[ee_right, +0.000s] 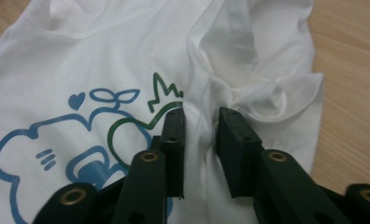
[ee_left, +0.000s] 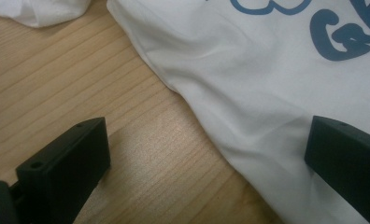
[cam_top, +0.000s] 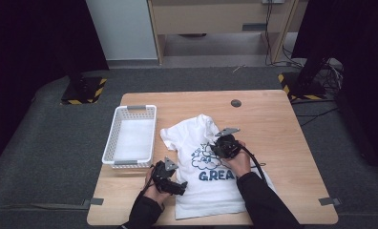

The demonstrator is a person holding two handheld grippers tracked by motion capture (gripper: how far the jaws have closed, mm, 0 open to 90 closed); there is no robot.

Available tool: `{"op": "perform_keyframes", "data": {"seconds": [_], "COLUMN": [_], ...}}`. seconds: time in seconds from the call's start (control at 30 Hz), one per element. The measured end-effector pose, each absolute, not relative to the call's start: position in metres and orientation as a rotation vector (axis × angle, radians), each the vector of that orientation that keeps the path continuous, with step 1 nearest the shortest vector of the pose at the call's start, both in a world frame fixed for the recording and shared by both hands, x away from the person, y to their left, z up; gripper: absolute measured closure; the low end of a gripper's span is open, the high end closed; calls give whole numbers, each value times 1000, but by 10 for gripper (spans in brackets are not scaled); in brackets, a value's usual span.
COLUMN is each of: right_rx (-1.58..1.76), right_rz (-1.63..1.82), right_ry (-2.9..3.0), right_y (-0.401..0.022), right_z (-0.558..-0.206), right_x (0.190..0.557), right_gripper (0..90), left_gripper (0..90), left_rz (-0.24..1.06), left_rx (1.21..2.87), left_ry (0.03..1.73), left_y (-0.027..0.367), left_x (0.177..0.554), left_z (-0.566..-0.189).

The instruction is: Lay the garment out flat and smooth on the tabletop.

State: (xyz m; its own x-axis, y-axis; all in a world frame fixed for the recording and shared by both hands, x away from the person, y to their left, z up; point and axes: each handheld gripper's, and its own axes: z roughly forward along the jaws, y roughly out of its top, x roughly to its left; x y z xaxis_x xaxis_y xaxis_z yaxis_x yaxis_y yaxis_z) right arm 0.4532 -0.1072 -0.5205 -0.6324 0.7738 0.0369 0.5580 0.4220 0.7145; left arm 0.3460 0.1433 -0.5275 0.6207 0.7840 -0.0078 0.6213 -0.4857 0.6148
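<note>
Two tools, left tool (ee_left: 206,154) straddling T-shirt (ee_left: 276,93) edge, bare table (cam_top: 282,124) beyond.

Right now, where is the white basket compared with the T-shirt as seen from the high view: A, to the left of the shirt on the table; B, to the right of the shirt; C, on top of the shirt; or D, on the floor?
A: in the high view the white basket stands on the table to the left of the T-shirt, beside its sleeve.

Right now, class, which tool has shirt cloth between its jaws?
The right tool, over the t-shirt print; the left tool gapes wide at the shirt's edge.
</note>
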Motion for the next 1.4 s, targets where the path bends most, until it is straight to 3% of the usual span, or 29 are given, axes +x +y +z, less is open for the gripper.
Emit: {"op": "perform_keyframes", "data": {"seconds": [0.53,0.87,1.07,1.17,1.4], "right_rx": [1150,1211,1212,1217,1245], "right_rz": [1119,1030,993,1010,1059], "right_ry": [2206,2253,2301,2305,2282], "right_y": [-119,-116,-110,-112,-121], "right_z": [-481,-502,-512,-511,-503], "right_x": [457,468,469,469,468], "right_gripper": [467,460,738,815,849], "left_gripper": [0,0,0,0,0], "left_rz": [369,369,369,369,369], "left_rx": [2262,2263,2262,2262,2262], "left_ry": [1101,1099,1099,1099,1099], "left_y": [143,143,143,143,143], "left_x": [346,346,346,346,346], "left_z": [-528,-528,-528,-528,-528]}}
